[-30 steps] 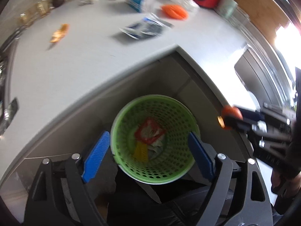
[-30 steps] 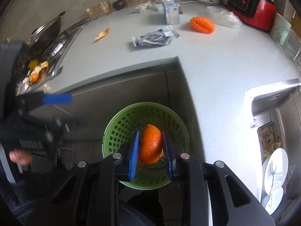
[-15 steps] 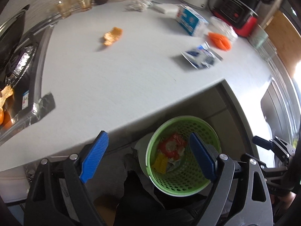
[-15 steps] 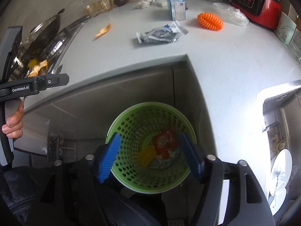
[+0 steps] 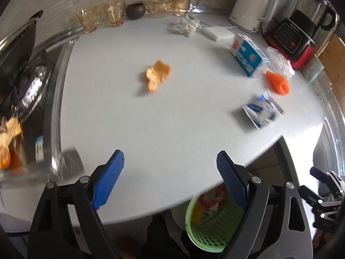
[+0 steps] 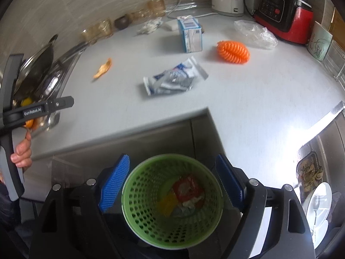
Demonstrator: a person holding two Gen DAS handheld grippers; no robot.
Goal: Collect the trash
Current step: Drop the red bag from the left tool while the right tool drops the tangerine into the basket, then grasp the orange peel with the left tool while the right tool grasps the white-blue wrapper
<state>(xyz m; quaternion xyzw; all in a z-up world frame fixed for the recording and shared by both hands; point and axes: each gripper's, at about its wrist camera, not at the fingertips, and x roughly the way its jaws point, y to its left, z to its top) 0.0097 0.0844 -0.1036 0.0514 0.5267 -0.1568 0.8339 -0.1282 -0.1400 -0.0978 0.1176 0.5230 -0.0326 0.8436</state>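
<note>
Two grippers work over a grey kitchen counter [image 5: 172,118]; one green basket [image 6: 172,202] sits on the floor directly beneath the right gripper [image 6: 172,183], whose blue pads have just been spreading apart and now stand wide with nothing pinched between them; the orange it clamped a second ago is gone from its jaws. The left gripper [image 5: 170,181], likewise spread and empty, hovers over the counter edge, where a second ago it framed the basket; that basket now peeks out under its right finger. Ahead of it lie one orange peel [image 5: 157,74], one crumpled blue-and-white wrapper [image 5: 262,111], one milk carton [image 5: 248,57], one orange ridged ball [image 5: 278,82] and one clear plastic bag [image 5: 280,62]; one red wrapper [image 6: 186,188] shows inside the basket.
</note>
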